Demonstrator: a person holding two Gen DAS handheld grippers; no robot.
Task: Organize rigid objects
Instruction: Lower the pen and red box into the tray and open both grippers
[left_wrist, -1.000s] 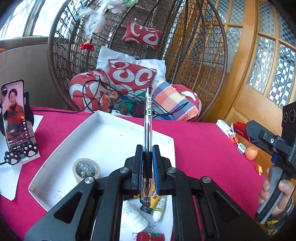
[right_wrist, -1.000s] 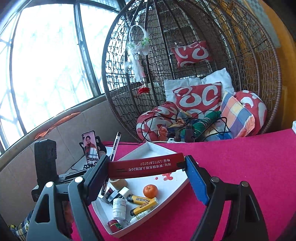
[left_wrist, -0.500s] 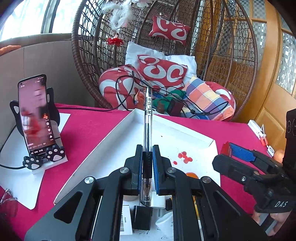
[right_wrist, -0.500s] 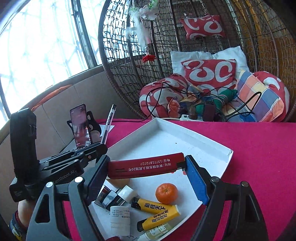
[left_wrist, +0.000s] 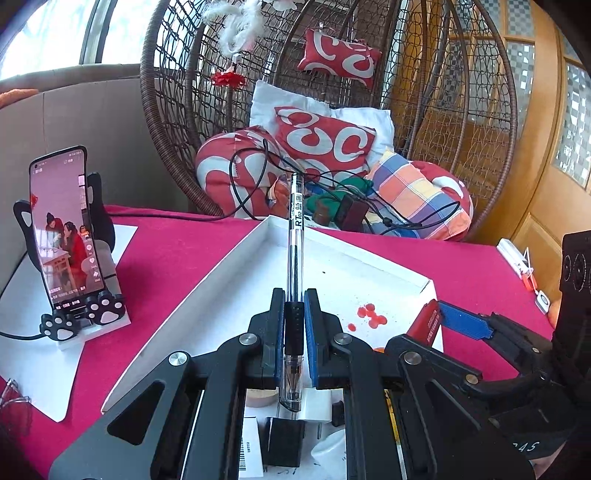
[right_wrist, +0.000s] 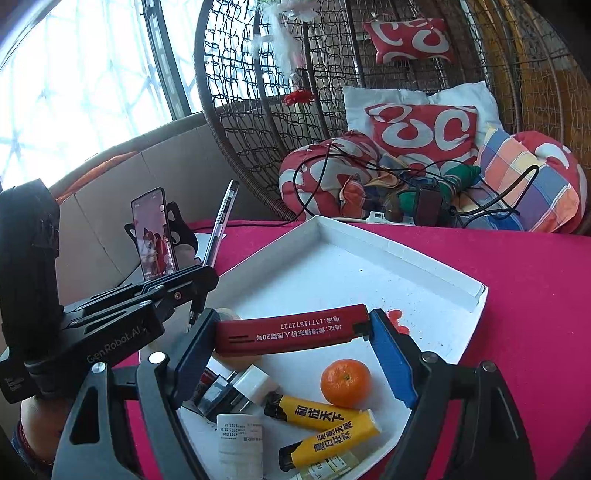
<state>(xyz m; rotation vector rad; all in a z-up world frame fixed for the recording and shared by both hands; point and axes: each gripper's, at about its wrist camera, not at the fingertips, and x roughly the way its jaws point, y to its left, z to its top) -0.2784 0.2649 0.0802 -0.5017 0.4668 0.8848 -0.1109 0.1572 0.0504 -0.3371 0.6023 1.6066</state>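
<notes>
surface: table, magenta cloth (right_wrist: 535, 295) | on it: white tray (right_wrist: 399, 254), paper sheet (left_wrist: 22, 332)

Clear pen (left_wrist: 294, 280), upright at frame centre; red bar (right_wrist: 291, 329), level, mid-frame; orange (right_wrist: 345, 377) and two yellow lighters (right_wrist: 321, 424) in white tray (right_wrist: 424, 254), lower right.

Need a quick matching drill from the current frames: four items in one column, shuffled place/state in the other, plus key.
Column 1
1. pen
2. red lighter
3. tangerine
4. phone

Column 2
A. lying loose in the white tray
B. propped upright on a paw-shaped stand
C. clamped in the left gripper
D. held crosswise in the right gripper

Pairs: 1-C, 2-D, 3-A, 4-B
</notes>
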